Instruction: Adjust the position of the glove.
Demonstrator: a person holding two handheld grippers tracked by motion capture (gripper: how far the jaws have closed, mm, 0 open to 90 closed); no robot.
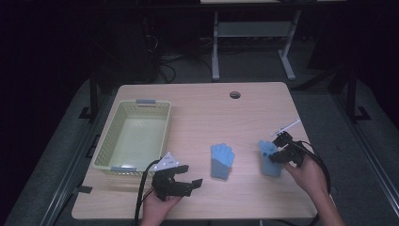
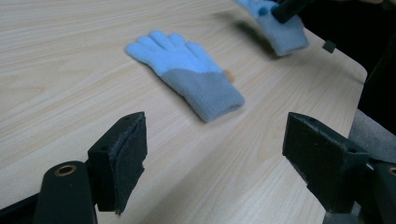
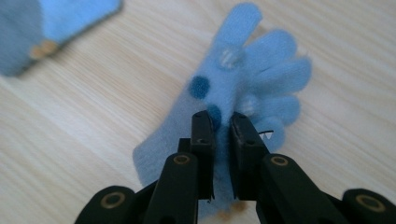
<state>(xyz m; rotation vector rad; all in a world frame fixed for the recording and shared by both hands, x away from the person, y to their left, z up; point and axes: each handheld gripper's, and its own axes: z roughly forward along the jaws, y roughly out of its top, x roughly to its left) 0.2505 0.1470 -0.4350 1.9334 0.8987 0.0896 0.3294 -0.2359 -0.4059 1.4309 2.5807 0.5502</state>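
Knit glove (image 3: 243,88) near the worktop's right edge looks soft, light and floppy. Right claw (image 3: 223,135) pinches its fabric mid-palm; left claw (image 2: 210,154) gapes, holding nothing.

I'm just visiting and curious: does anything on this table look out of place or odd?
Little stands out. One blue glove lies flat mid-table; the other glove is pinched in the right gripper, bunched there. The green basket sits squarely at the left.
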